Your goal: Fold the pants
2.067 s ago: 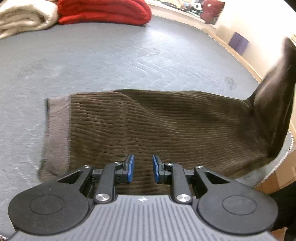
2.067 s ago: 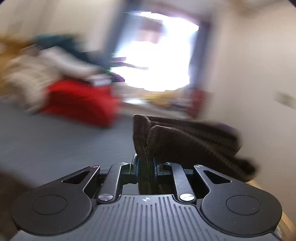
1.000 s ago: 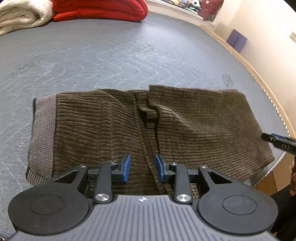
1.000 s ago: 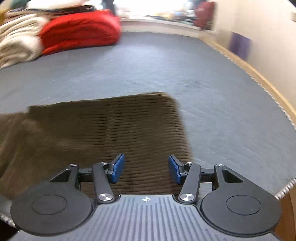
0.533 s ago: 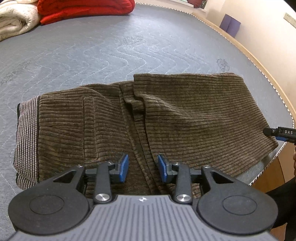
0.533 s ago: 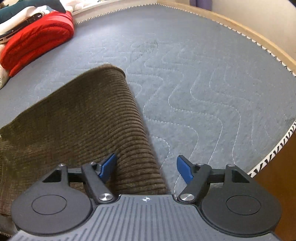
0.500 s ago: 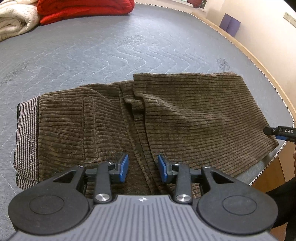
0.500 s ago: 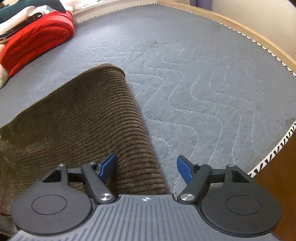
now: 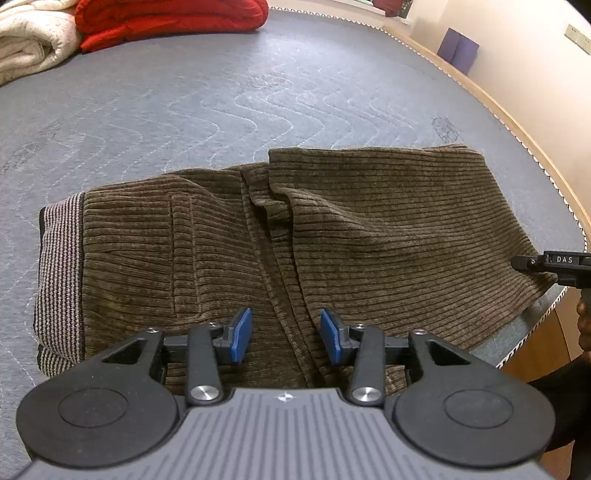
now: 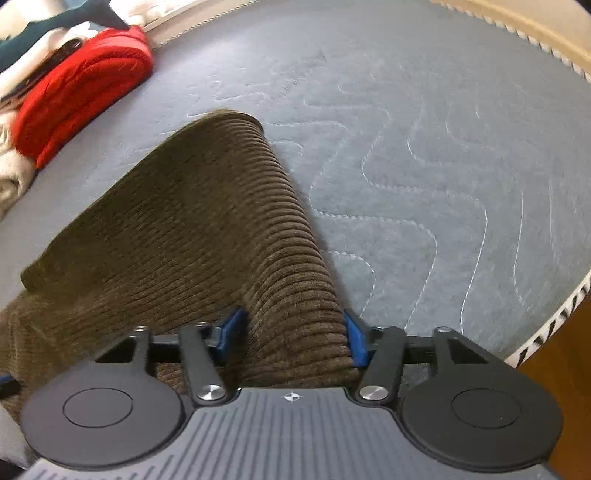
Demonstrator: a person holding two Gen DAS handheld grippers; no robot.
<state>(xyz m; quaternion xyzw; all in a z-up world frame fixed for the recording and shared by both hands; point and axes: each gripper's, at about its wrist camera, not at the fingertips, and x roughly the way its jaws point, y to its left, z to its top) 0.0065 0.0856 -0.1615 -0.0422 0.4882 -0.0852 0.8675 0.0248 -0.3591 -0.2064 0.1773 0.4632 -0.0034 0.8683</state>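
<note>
On the grey quilted mattress (image 9: 258,92), brown corduroy pants (image 9: 369,229) lay half-folded. Left tongs (image 9: 284,334) hovered open, just widening; right tongs (image 10: 291,338), just narrowing, straddled the three-o'clock fold, apparently for a second fold.

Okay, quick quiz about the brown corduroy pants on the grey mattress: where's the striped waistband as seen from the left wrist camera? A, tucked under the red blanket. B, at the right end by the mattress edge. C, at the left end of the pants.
C: the striped waistband runs down the left end of the brown corduroy pants, far from the red blanket.
</note>
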